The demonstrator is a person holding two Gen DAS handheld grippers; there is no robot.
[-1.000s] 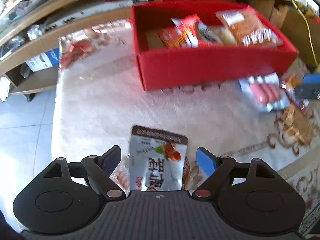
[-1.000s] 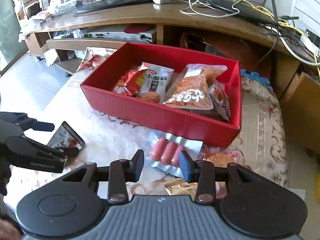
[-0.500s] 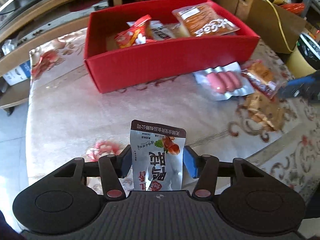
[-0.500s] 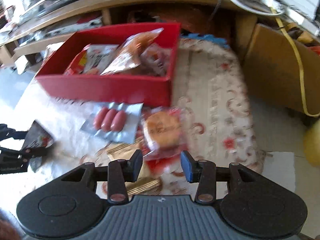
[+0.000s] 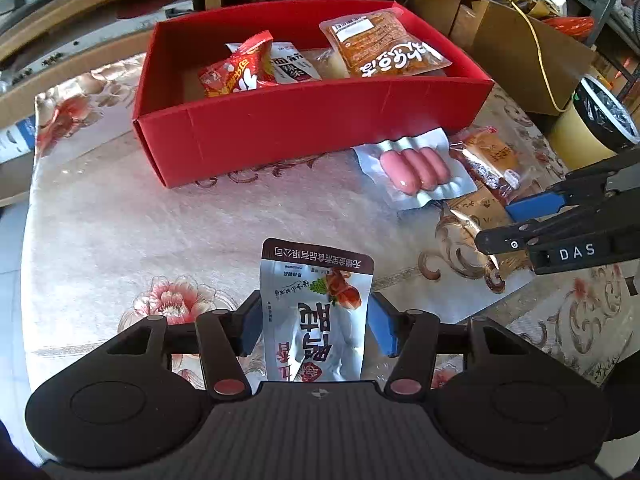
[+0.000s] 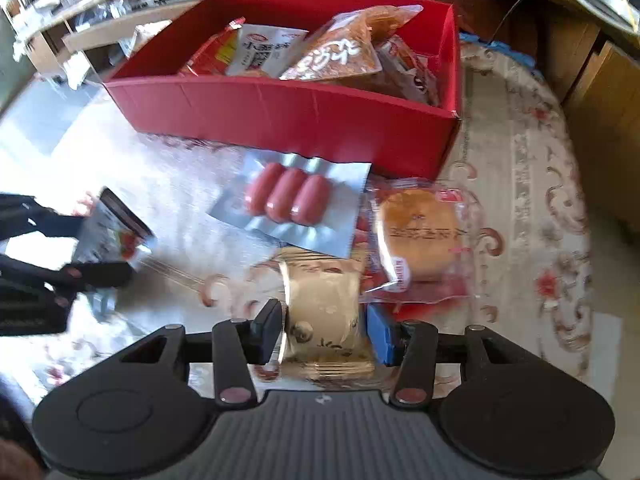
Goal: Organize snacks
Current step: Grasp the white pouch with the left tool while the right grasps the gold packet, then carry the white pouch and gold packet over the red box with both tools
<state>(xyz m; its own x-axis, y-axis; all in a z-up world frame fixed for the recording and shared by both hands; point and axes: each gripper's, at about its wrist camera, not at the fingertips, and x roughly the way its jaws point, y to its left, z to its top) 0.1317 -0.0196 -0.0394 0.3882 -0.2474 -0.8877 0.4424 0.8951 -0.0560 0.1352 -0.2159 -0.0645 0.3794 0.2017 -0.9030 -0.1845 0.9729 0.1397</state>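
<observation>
My left gripper [image 5: 316, 320] is shut on a silver snack pouch [image 5: 316, 300] with a brown top, and its jaws are opening slightly while the pads still touch the pouch's sides. From the right wrist view the pouch [image 6: 116, 232] hangs in that gripper [image 6: 92, 244] at the left. My right gripper [image 6: 324, 326] is low over a beige wrapped packet [image 6: 324, 304] lying on the tablecloth. Its jaws are opening, with the packet between them and not squeezed. A red box [image 5: 312, 132] holding several snack bags stands behind.
A silver three-sausage pack [image 6: 288, 200] and a clear-wrapped round cake [image 6: 416, 236] lie beside the beige packet, just in front of the red box [image 6: 280, 108]. The floral tablecloth [image 5: 120, 220] ends at the left and right edges. A wooden shelf unit and cardboard boxes stand beyond.
The left gripper has closed on the silver pouch and drawn back from the box. The right gripper swung right, then came down over the beige packet with its jaws wider.
</observation>
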